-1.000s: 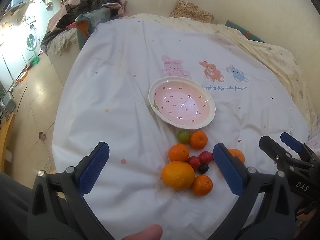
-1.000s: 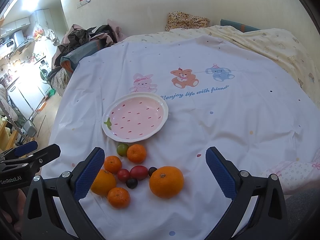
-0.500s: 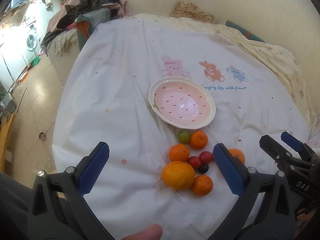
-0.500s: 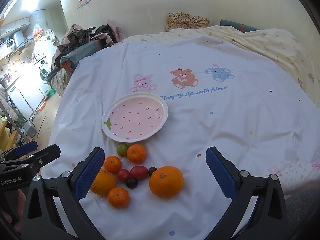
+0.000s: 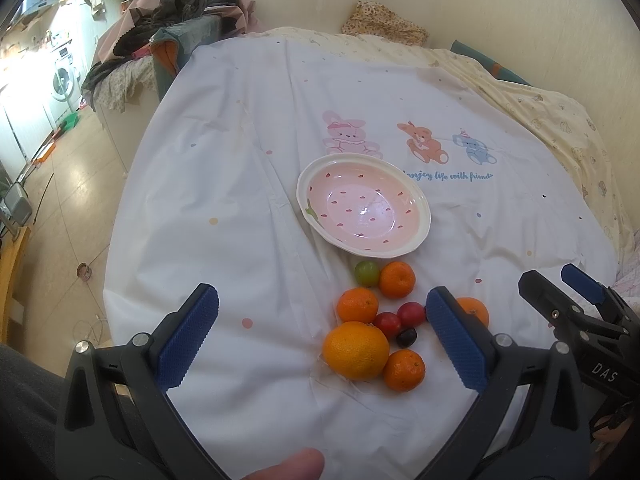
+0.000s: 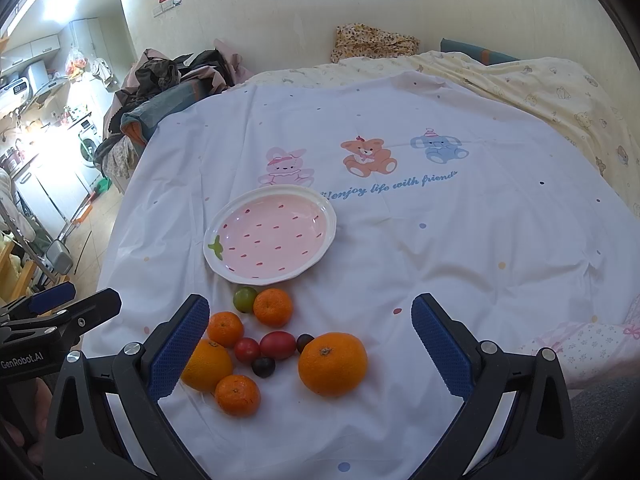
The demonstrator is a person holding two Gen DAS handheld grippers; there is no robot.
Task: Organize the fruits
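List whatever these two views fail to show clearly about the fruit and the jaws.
- Left wrist view: one large orange is mostly hidden behind the left gripper.
- Right wrist view: the other large orange is partly covered by the right gripper.
- Small dark fruits: too small to identify.
- Plate: its underside is hidden.

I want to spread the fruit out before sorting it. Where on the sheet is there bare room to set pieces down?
The pink plate holds nothing. The white sheet is bare right of the plate, below the cartoon print, and left of the plate in the left wrist view. It is crowded just below the plate, where the oranges and small fruits cluster.
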